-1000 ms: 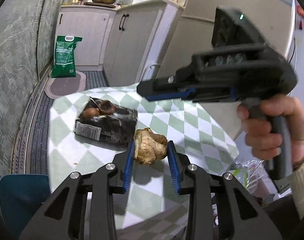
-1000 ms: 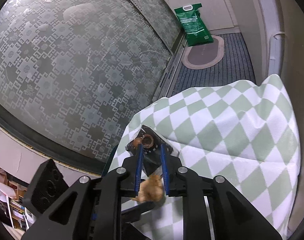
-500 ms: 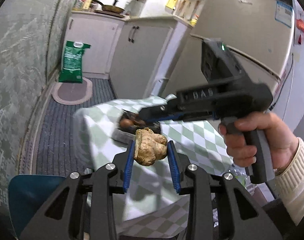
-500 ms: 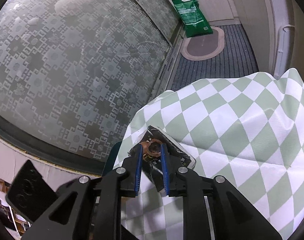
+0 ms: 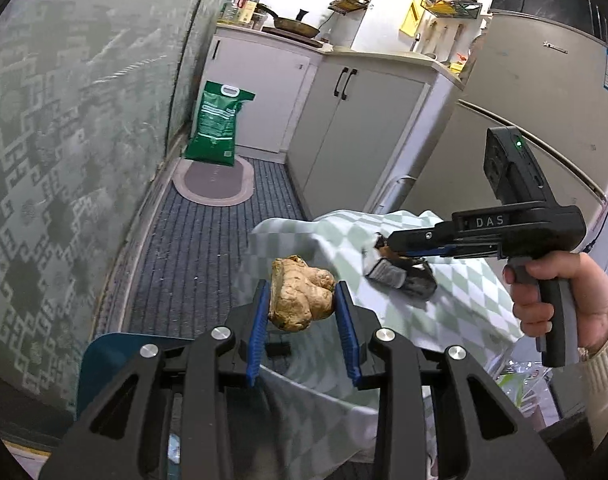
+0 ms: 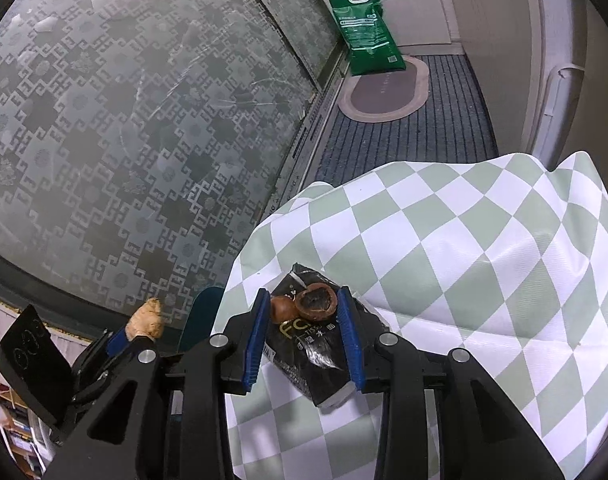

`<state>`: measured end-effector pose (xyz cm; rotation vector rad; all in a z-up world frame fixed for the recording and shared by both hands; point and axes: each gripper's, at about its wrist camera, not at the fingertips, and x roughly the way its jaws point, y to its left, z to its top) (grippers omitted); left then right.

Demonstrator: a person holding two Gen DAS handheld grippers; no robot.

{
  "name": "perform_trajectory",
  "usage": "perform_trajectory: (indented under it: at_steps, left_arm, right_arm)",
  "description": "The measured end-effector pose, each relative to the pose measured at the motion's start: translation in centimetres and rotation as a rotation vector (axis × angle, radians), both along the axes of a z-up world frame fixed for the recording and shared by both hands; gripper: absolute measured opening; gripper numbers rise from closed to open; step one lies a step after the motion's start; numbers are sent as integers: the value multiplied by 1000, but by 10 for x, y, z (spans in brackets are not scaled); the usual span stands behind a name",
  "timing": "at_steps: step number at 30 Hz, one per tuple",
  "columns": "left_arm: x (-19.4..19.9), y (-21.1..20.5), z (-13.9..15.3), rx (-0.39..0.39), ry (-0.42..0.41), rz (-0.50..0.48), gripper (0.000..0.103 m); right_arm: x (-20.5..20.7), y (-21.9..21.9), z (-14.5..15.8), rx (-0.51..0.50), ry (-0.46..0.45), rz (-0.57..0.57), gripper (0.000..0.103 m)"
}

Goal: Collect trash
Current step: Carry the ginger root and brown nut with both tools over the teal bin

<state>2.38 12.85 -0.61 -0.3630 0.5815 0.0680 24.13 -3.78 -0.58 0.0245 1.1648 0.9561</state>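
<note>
My left gripper (image 5: pixel 302 300) is shut on a tan ginger root (image 5: pixel 299 299) and holds it in the air off the table's left edge; the root also shows in the right wrist view (image 6: pixel 146 318). My right gripper (image 6: pixel 304 308) has its blue pads on both sides of brown fruit shells (image 6: pixel 304 305) that lie on a black tissue pack (image 6: pixel 316 348) on the checkered tablecloth (image 6: pixel 484 272). I cannot tell whether the pads touch the shells. In the left wrist view the right gripper (image 5: pixel 384 246) is at the pack (image 5: pixel 400 278).
A blue chair seat (image 5: pixel 107 356) is below the left gripper. A green bag (image 5: pixel 217 124) and an oval mat (image 5: pixel 215 180) are on the striped floor rug. White cabinets (image 5: pixel 356 120) and a fridge (image 5: pixel 544 92) stand behind. A patterned glass wall (image 6: pixel 123 120) runs along the left.
My left gripper has lifted the ginger root off the table and carried it left past the edge. My right gripper has moved down to the fruit shells on the black pack.
</note>
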Motion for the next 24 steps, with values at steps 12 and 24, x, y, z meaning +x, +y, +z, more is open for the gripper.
perform_trajectory:
  at_steps: [12, 24]
  left_arm:
    - [-18, 33, -8, 32, 57, 90, 35]
    - [-20, 76, -59, 6, 352, 212, 35]
  right_arm:
    - [-2, 7, -2, -47, -29, -35, 20]
    - [-4, 5, 4, -34, -36, -50, 20]
